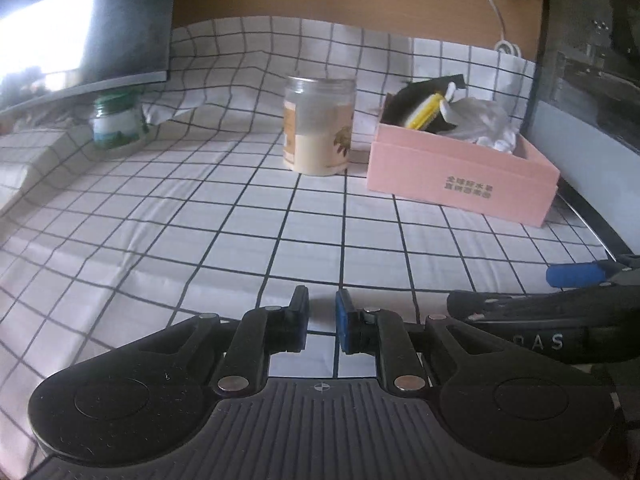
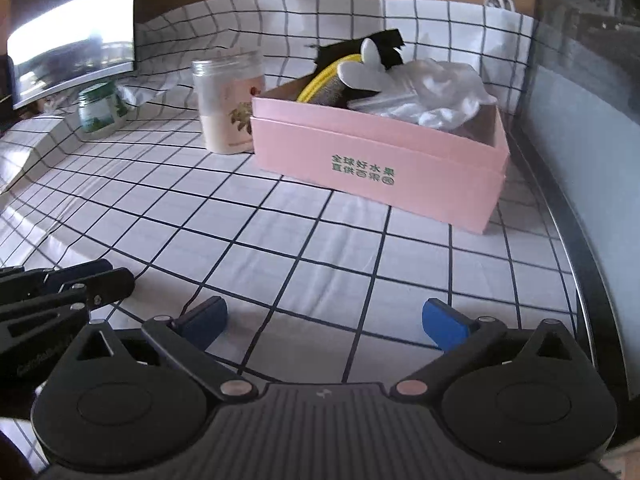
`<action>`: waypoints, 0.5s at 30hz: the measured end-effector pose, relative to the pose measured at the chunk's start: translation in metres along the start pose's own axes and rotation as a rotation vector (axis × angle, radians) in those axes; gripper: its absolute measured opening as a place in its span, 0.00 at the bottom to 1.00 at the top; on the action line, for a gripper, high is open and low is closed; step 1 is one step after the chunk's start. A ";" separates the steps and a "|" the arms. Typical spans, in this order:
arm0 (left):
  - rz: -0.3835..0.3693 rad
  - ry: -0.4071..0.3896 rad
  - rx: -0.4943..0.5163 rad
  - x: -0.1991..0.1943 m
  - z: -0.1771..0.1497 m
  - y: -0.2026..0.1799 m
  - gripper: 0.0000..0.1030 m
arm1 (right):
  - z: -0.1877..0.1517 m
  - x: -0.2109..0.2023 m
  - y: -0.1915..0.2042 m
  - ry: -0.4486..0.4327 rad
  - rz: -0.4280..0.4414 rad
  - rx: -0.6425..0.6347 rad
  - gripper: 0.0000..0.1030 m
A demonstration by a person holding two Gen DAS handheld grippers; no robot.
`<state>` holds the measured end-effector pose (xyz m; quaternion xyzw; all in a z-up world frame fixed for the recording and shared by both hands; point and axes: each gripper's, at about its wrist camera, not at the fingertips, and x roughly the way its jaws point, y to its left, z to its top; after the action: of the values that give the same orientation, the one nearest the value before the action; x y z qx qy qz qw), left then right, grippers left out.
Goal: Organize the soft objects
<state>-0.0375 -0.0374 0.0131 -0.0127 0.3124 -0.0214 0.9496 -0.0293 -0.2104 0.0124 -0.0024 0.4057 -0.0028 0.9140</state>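
A pink cardboard box stands on the checked tablecloth at the back right. It holds soft things: a crumpled white cloth or bag, a yellow-edged sponge and black fabric. My left gripper hovers low over the cloth in front, its jaws almost together with a narrow empty gap. My right gripper stands wide open and empty, closer to the box. Each gripper shows at the edge of the other's view: the left gripper and the right gripper's blue finger.
A clear jar with pale contents stands just left of the box. A small green-lidded jar sits under a monitor at the back left. A dark panel borders the table's right edge.
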 end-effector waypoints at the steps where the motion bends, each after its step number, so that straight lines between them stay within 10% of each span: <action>1: 0.010 -0.002 0.022 0.000 -0.001 -0.003 0.17 | 0.000 0.000 -0.001 -0.008 0.003 -0.002 1.00; 15: 0.002 0.002 0.030 0.002 0.001 -0.003 0.17 | -0.002 0.003 0.000 -0.047 -0.030 0.026 1.00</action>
<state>-0.0360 -0.0402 0.0127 0.0020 0.3129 -0.0254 0.9494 -0.0285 -0.2103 0.0088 0.0033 0.3842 -0.0218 0.9230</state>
